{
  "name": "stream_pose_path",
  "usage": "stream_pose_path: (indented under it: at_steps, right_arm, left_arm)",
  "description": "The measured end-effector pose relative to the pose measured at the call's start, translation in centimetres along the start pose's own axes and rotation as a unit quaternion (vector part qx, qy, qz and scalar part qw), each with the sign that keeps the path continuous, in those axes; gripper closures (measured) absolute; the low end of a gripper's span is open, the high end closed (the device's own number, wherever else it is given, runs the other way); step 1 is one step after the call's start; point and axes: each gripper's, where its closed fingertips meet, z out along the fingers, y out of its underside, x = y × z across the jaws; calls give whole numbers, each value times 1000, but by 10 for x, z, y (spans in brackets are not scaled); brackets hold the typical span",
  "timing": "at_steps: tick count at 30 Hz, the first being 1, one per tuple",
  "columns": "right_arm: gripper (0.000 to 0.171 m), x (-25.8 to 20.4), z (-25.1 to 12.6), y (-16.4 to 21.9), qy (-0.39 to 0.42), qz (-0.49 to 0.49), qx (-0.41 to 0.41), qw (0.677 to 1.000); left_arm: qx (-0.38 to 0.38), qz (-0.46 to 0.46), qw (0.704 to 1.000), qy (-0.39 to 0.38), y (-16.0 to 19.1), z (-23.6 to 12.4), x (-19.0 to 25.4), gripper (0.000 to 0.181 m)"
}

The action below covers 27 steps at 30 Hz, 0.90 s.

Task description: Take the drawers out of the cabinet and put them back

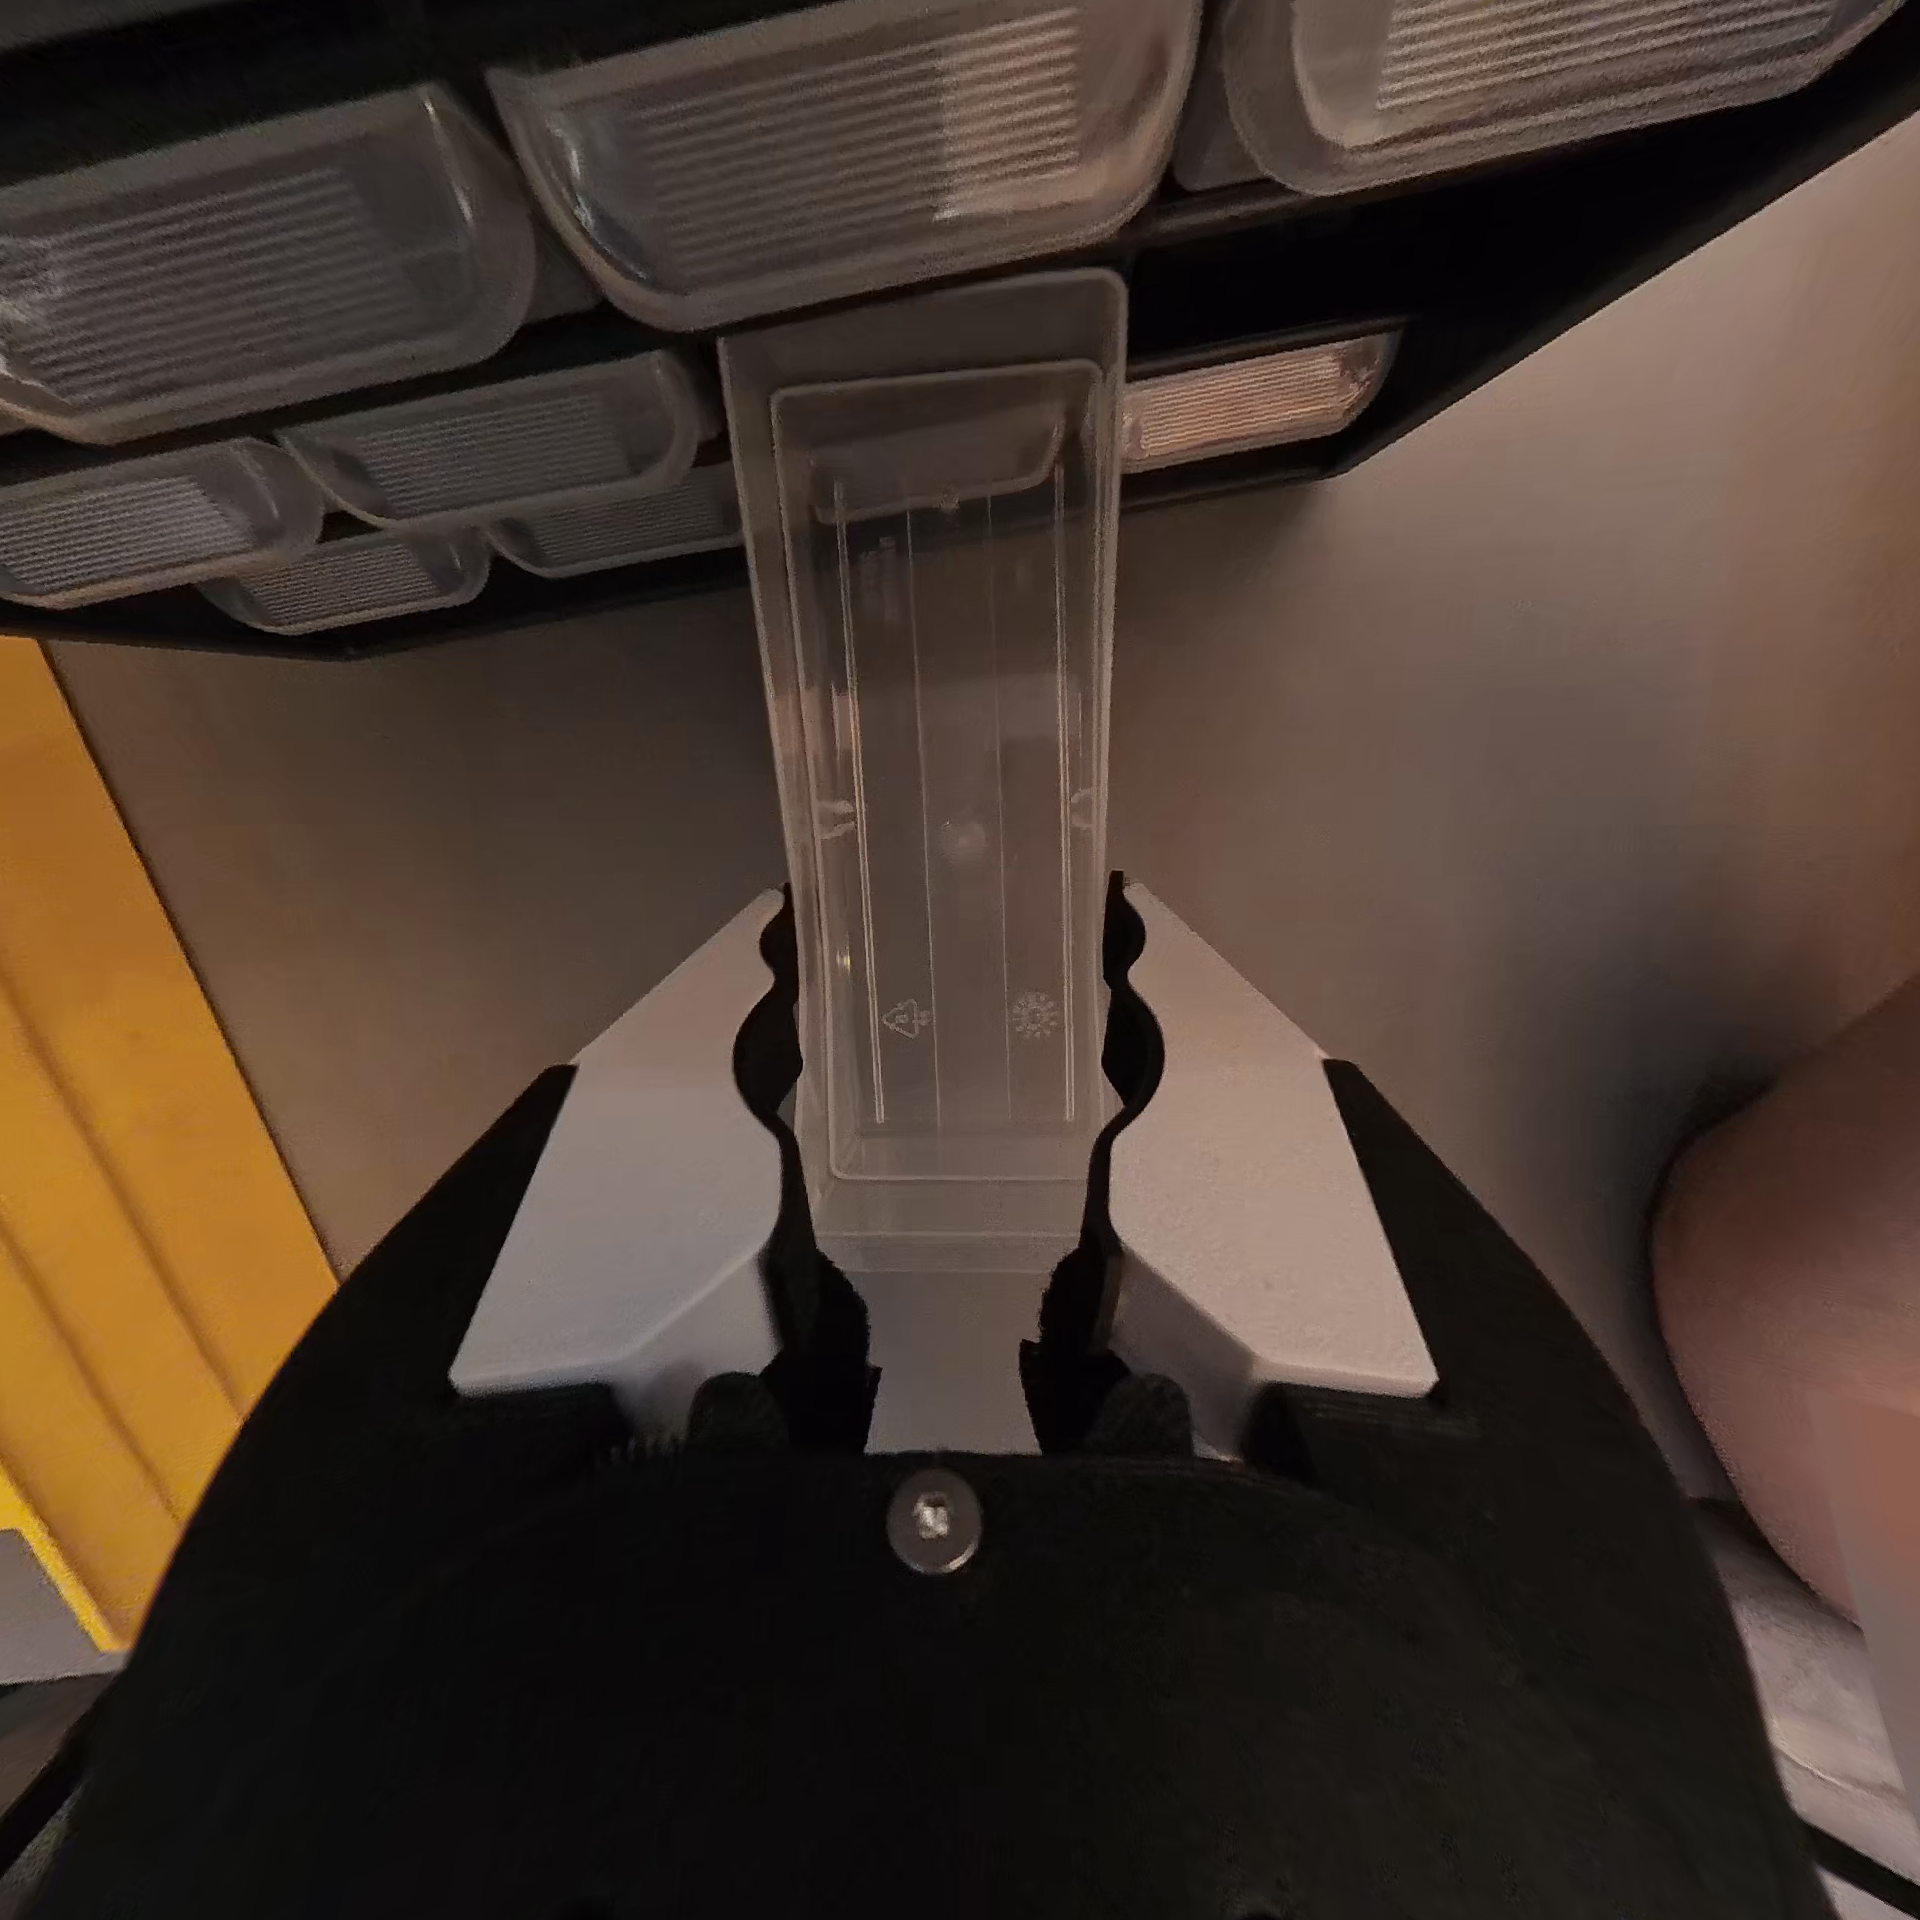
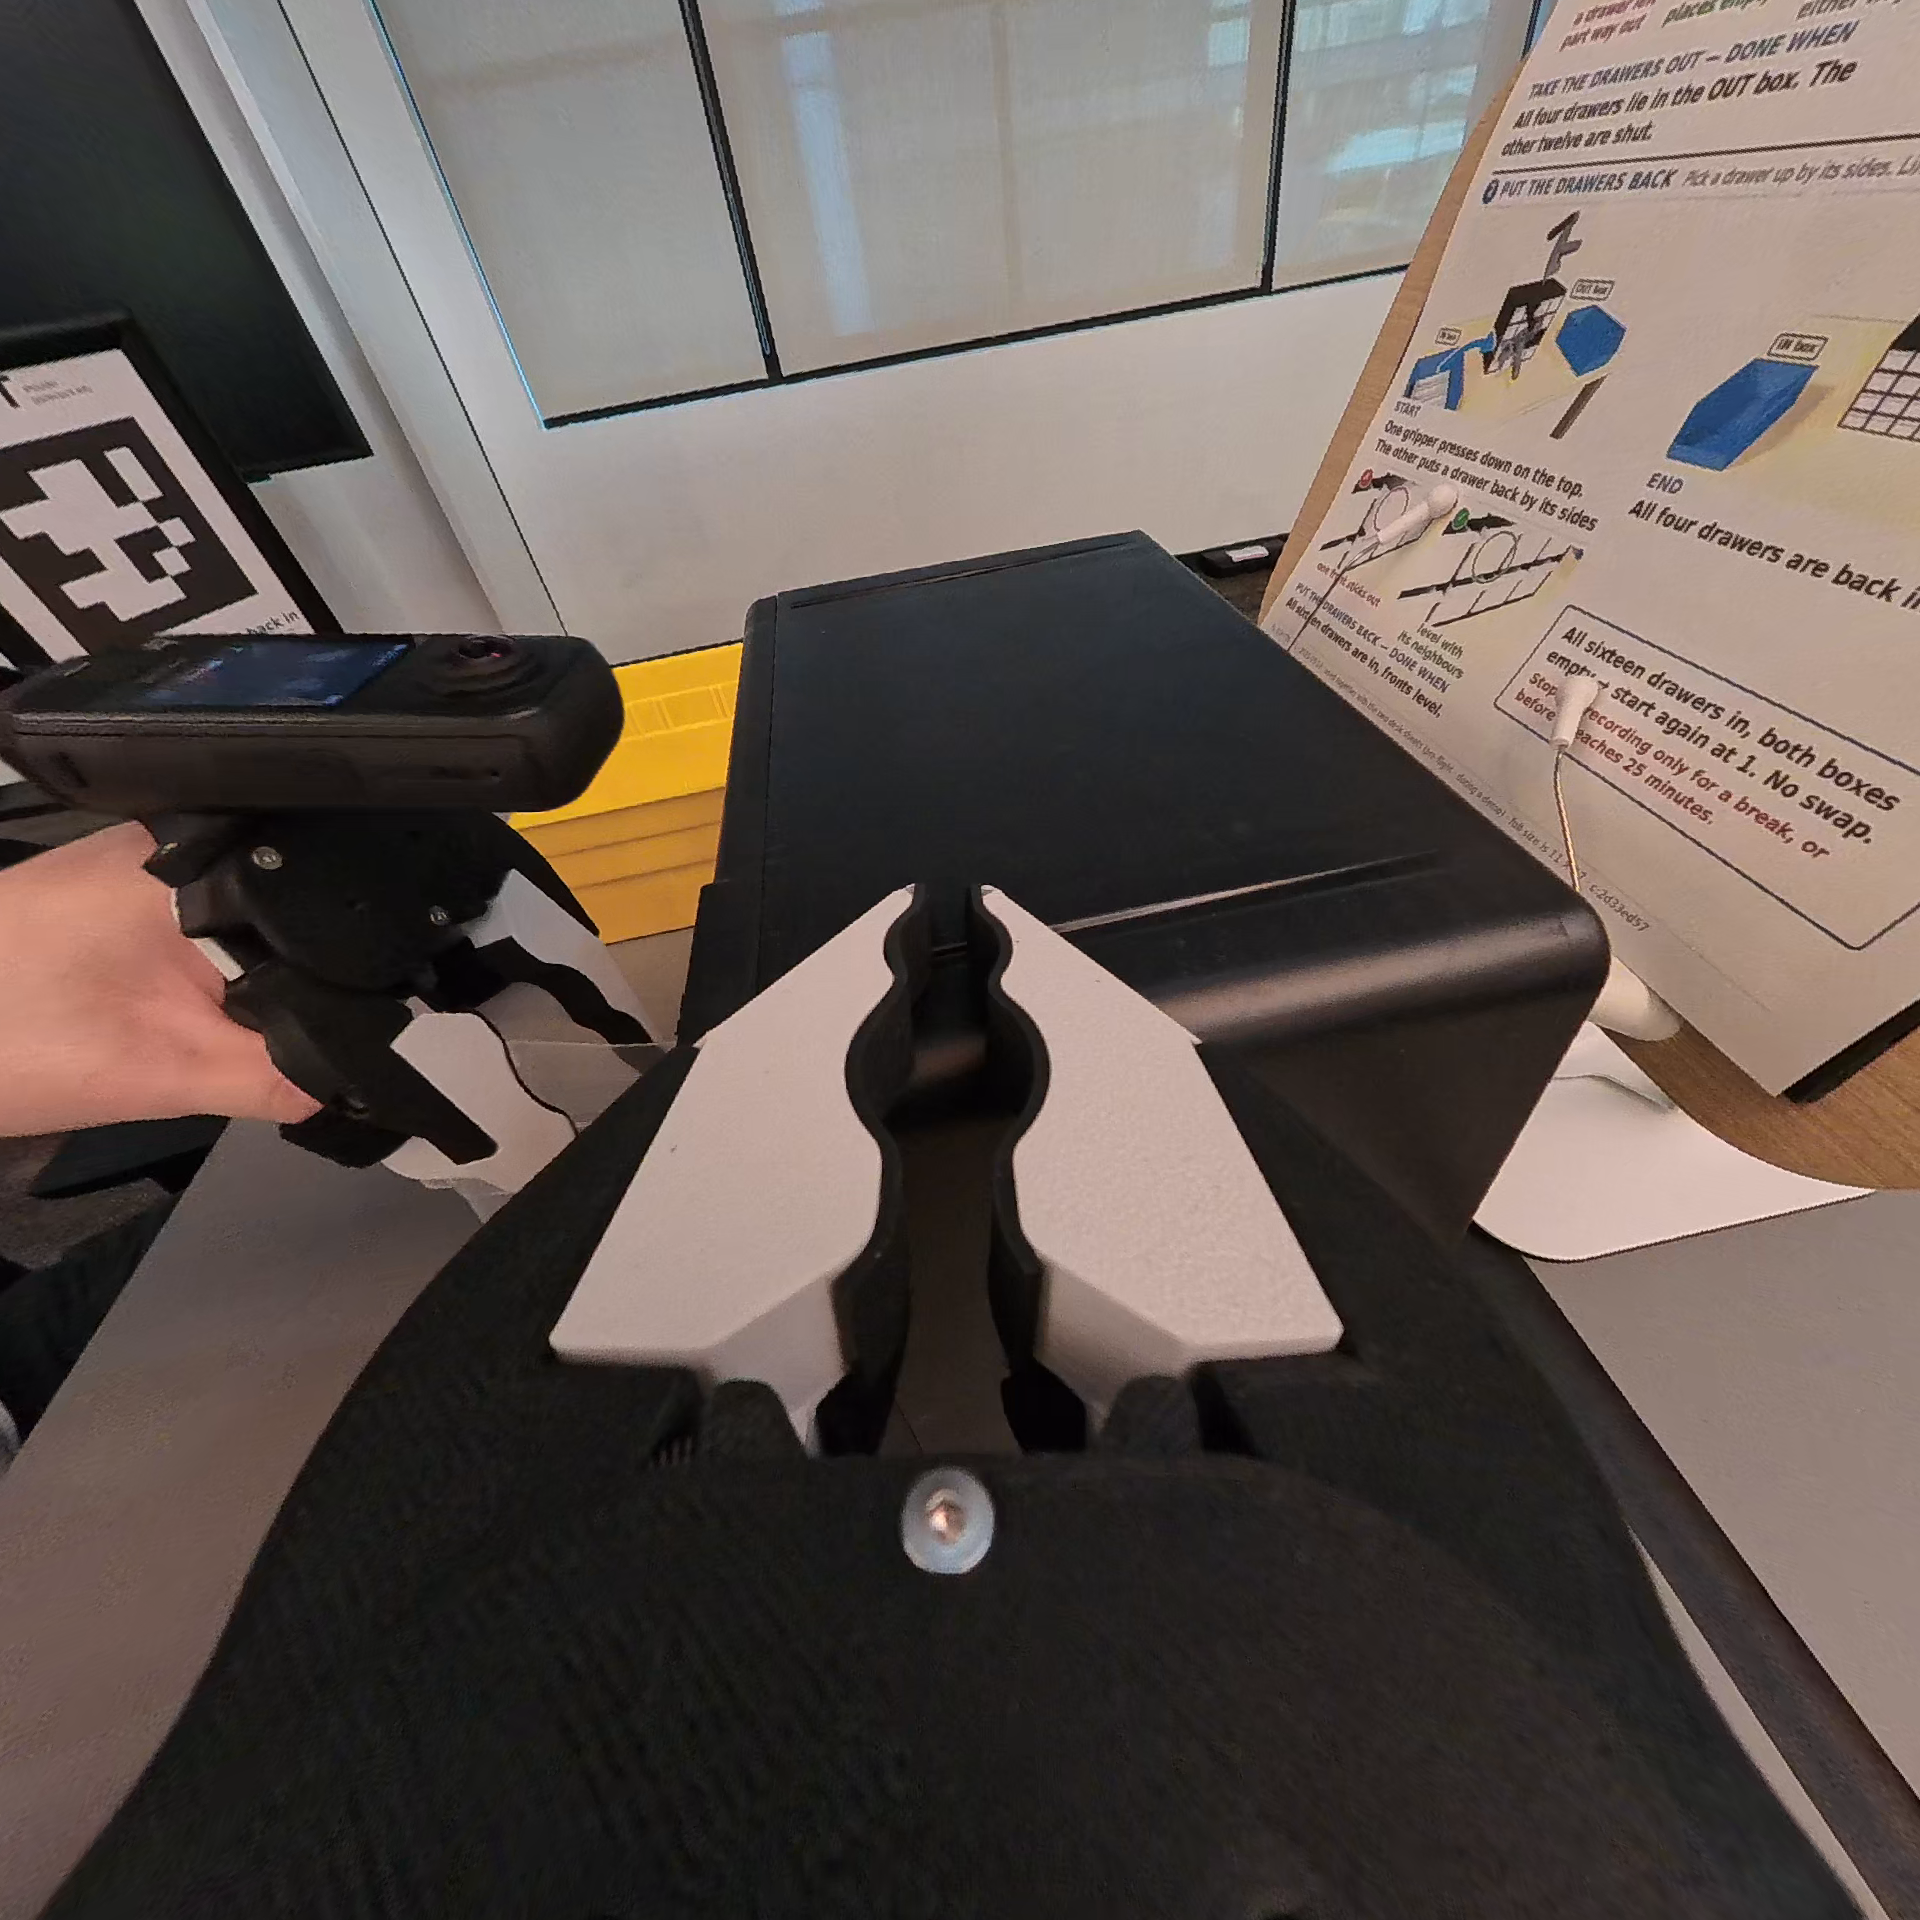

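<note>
My left gripper [image 1: 945,914] is shut on the sides of a clear plastic drawer [image 1: 940,727]. The drawer's far end is partly inside a slot of the black cabinet [image 1: 1507,281], in the lowest row that shows. Several other clear drawers [image 1: 831,156] sit shut in the cabinet around it. In the right wrist view my right gripper [image 2: 945,904] is shut and empty, its tips resting on the front edge of the cabinet's flat black top [image 2: 1091,727]. The left gripper [image 2: 343,997] shows there too, held by a hand at the cabinet's left front.
A yellow box [image 2: 655,790] stands left of the cabinet, and also shows in the left wrist view [image 1: 104,1039]. A board with a printed instruction sheet [image 2: 1662,520] leans at the right. A black-and-white marker card [image 2: 104,520] stands at the far left. The table [image 1: 1455,779] is grey. My hands' fingertips stand some 20 centimetres from each other.
</note>
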Motion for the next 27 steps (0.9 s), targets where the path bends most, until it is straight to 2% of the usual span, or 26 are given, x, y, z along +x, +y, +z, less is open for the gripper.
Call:
stream_pose_path:
  at_steps: [14, 27]
  right_arm:
    - [166, 0, -1, 0, -3, 4, 3, 1000]
    - [164, -1, -2, 0, -9, 8, 6, 1000]
  left_arm:
    - [7, -10, 1000, -3, 5, 9, -1, 125]
    - [22, -6, 1000, -1, 2, 4, -2, 125]
